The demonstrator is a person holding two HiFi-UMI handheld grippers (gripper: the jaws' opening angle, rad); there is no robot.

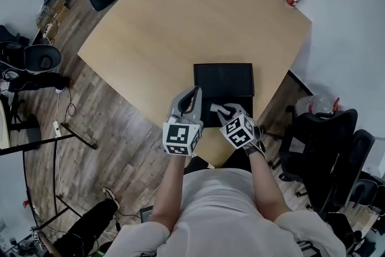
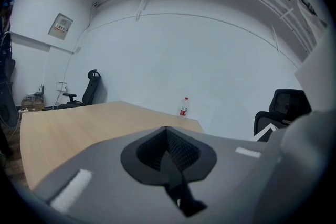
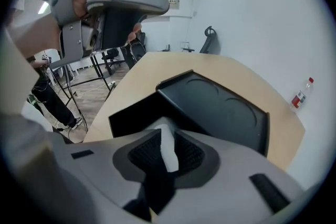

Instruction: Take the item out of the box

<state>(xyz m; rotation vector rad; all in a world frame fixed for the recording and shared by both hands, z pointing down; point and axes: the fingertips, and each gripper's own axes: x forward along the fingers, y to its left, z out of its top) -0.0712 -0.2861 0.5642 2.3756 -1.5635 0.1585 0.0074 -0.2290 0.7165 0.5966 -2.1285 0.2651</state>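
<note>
Where the black box (image 3: 210,107) stands open, a pale white item (image 3: 167,145) shows.

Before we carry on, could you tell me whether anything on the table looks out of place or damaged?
Nothing stands out. The black box lies flat on the table, and the bottle stands upright near its far corner. No spill or damage shows.

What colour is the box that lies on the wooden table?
The box is black. The head view shows it best.
</note>
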